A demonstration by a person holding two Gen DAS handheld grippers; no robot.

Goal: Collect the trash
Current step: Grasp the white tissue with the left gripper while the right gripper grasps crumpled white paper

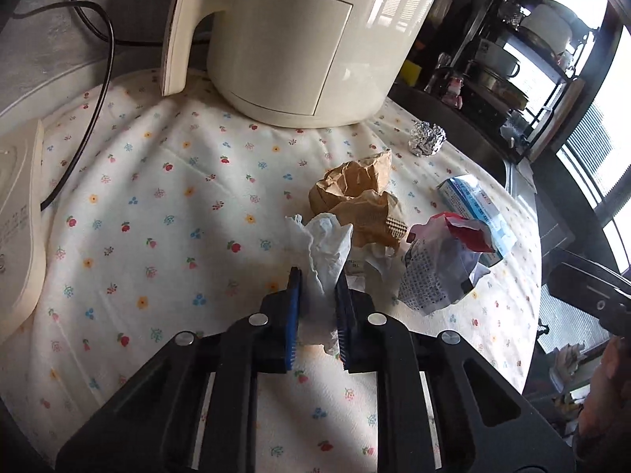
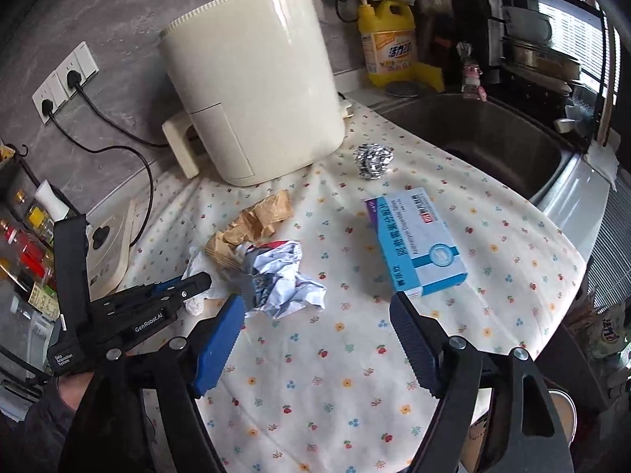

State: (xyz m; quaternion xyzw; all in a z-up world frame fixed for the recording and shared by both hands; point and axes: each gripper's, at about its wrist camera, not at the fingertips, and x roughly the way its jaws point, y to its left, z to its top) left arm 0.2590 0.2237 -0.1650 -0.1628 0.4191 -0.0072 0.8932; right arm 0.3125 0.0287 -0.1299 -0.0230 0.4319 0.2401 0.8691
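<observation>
The air fryer was cut off at twelve o'clock; the small print on the crumpled wrapper (four o'clock) stayed too fine to read.

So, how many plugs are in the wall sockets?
2. One plug is in the upper socket, the other plug in the lower socket on the grey wall, left of the cream appliance. Others may be out of view.

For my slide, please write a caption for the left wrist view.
Left gripper pinches a white tissue on the floral cloth.
</observation>
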